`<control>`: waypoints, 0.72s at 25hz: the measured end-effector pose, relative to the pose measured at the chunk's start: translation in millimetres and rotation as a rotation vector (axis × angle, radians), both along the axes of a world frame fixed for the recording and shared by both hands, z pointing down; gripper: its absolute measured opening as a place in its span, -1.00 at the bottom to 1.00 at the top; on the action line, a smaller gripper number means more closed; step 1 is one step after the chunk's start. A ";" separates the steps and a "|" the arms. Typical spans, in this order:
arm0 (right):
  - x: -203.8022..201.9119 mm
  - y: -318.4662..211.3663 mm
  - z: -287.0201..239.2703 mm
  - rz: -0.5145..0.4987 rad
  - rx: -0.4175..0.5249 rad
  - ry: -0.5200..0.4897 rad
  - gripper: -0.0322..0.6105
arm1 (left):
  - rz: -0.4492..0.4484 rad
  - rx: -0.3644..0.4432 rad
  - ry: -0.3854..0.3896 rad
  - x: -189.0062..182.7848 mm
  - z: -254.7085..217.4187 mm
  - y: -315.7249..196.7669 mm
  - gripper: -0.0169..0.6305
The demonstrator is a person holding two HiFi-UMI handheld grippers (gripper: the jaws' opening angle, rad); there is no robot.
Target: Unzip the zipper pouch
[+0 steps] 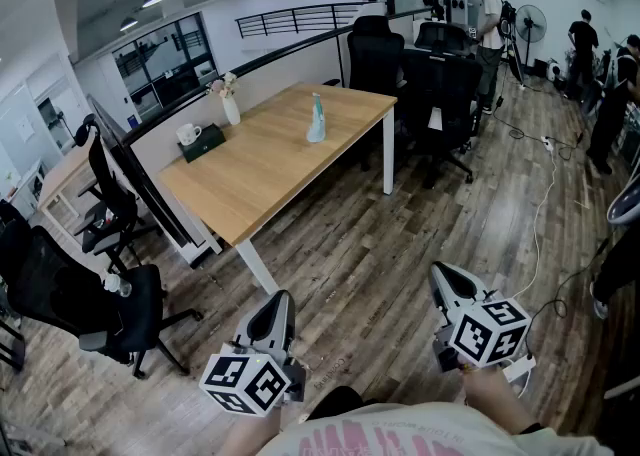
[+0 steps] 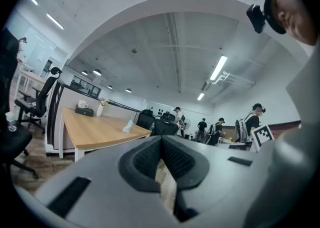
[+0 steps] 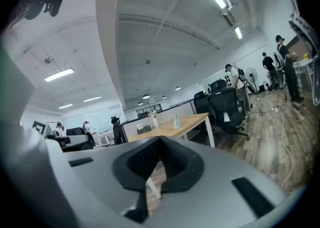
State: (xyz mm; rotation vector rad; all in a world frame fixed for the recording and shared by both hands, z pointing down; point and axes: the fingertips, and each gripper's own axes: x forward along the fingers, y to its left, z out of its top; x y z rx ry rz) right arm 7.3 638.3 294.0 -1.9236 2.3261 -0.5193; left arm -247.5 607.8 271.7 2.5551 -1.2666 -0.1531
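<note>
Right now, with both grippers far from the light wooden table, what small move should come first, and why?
Probably step toward the light wooden table with white legs, so that the small pale blue-green pouch standing on it comes within reach. The left gripper and the right gripper are both shut and empty, held low over the wood-plank floor, well apart from the table.

Both grippers are held low in front of the person, well apart. The left gripper point(image 1: 272, 325) has its jaws together, empty. The right gripper point(image 1: 452, 289) likewise has jaws closed on nothing.
</note>
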 end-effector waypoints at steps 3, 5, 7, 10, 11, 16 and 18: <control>8.9 -2.9 3.6 0.006 -0.013 0.005 -0.92 | 0.013 -0.014 0.001 9.9 3.0 -2.5 -0.94; 13.5 -7.4 7.9 0.013 -0.026 0.002 -0.92 | 0.019 -0.023 -0.010 13.9 6.2 -6.2 -0.94; 16.4 -15.0 13.7 0.018 -0.044 -0.006 -0.92 | 0.024 -0.038 -0.018 16.0 11.6 -14.1 -0.94; 17.6 -35.6 25.1 0.018 -0.071 -0.003 -0.91 | 0.034 -0.055 -0.002 18.8 22.0 -36.1 -0.94; 18.2 -45.1 28.8 0.021 -0.075 0.004 -0.91 | 0.039 -0.056 0.008 20.0 24.9 -46.7 -0.94; 23.7 -113.4 40.5 0.045 -0.091 0.012 -0.91 | 0.053 -0.041 0.011 29.5 30.0 -125.6 -0.94; 25.0 -150.3 35.6 0.052 -0.084 0.006 -0.91 | 0.066 -0.016 -0.008 33.9 23.0 -164.5 -0.95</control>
